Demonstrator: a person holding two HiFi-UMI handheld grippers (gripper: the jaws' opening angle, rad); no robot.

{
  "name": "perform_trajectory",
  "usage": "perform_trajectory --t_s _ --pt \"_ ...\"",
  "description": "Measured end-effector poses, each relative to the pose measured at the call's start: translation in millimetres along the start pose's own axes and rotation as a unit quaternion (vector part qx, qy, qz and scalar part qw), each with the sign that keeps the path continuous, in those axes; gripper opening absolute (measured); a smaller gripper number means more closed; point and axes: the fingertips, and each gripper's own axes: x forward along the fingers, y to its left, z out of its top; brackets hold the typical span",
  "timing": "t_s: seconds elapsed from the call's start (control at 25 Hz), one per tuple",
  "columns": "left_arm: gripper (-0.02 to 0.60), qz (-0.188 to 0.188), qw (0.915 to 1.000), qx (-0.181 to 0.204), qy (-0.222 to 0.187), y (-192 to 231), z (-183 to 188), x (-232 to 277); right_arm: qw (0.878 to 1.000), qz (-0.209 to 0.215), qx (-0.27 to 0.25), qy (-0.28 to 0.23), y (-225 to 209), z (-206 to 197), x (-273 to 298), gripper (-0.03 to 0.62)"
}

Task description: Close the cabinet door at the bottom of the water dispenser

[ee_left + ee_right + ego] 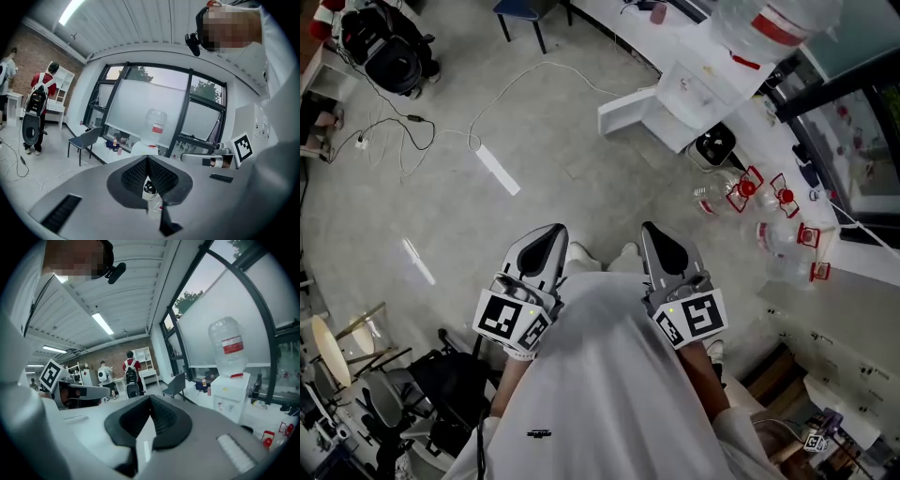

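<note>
The white water dispenser stands at the upper right of the head view, with a clear bottle on top. A white panel, which looks like its bottom cabinet door, juts out from its base to the left. Both grippers are held close to the person's chest, well short of the dispenser. My left gripper and right gripper have their jaws together with nothing between them. The left gripper points towards the dispenser. From the right gripper, the dispenser lies to the right.
Several empty bottles with red handles lie on the floor right of the grippers, near a small black and white box. A white cable and a white strip lie ahead. A blue chair and two people are farther off.
</note>
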Motion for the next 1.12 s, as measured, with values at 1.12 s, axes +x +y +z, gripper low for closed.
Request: perform_trajectory --t_s 1.12 --pt "0.006 -0.037 0.9986 0.009 0.036 -26 1 138 0.999 -0.04 -0.003 -0.028 -136 21 5 0.009"
